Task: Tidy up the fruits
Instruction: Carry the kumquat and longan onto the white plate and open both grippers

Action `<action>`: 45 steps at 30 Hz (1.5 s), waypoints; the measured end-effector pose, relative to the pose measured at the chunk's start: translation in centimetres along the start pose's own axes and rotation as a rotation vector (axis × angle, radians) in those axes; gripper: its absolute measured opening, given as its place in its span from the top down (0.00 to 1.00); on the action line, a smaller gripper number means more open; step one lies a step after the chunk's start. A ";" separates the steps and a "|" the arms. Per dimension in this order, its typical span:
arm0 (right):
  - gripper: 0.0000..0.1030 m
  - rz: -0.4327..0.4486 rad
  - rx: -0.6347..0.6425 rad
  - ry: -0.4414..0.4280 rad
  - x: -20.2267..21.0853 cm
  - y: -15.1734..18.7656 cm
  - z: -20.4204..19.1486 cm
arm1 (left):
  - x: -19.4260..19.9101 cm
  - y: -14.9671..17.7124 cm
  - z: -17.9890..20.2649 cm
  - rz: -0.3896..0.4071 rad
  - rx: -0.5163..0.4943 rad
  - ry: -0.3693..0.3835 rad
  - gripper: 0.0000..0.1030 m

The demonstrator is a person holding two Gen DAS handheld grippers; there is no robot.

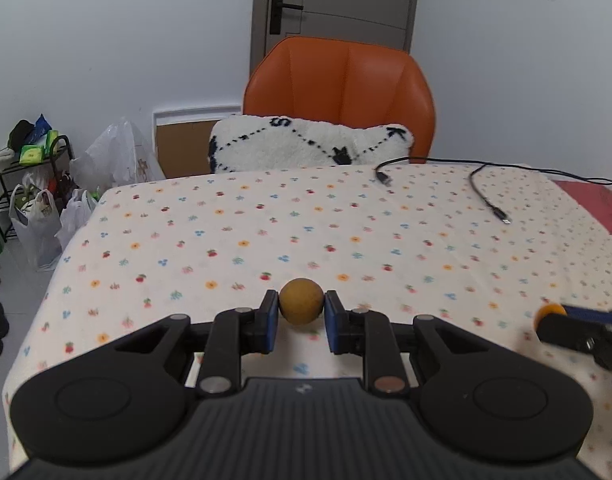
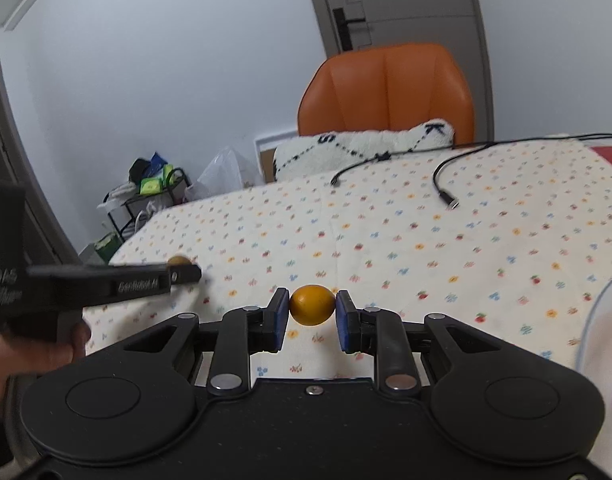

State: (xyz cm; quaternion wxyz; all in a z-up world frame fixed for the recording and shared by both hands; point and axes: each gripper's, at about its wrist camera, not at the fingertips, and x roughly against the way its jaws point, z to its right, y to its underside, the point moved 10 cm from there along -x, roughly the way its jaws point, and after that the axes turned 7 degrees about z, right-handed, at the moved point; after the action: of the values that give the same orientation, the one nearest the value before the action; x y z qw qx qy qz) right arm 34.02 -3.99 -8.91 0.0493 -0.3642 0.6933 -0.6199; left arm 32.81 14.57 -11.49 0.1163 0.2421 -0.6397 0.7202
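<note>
In the left wrist view, a dull yellow-brown round fruit (image 1: 301,298) is held between the blue pads of my left gripper (image 1: 301,312), a little above the flower-print tablecloth (image 1: 266,232). My right gripper (image 1: 547,322) enters blurred at the right edge with an orange fruit (image 1: 550,312) at its tip. In the right wrist view, my right gripper (image 2: 311,312) is shut on a small orange oval fruit (image 2: 311,302). My left gripper (image 2: 186,271) reaches in from the left, held by a hand, with the brown fruit (image 2: 178,260) showing behind its finger.
A clear bowl rim (image 2: 589,320) with blurred orange and red fruits sits at the right edge. Two black cables (image 1: 485,196) lie at the table's far side by a red mat (image 1: 593,200). Beyond stand an orange chair (image 1: 337,92) with a white cushion (image 1: 306,144); bags (image 1: 46,216) lie left.
</note>
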 end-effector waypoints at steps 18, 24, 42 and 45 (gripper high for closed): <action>0.77 0.138 -0.038 0.113 10.3 -1.6 4.3 | 8.7 -1.8 8.4 0.110 -0.024 0.117 0.78; 0.77 0.151 -0.041 0.155 12.6 -1.4 6.1 | 10.5 -1.8 11.3 0.128 -0.028 0.158 0.78; 0.77 0.192 -0.065 0.221 17.0 -1.6 10.8 | 12.4 -0.5 19.1 0.123 -0.051 0.257 0.78; 0.77 0.191 -0.069 0.229 17.4 -1.6 11.6 | 12.3 -0.2 20.2 0.113 -0.054 0.269 0.78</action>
State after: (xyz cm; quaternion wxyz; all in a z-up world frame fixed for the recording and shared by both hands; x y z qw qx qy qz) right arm 28.08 -23.36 -3.48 0.0162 -0.2251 0.7468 -0.6256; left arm 26.45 -6.89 -3.89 0.1669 0.1036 -0.6500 0.7341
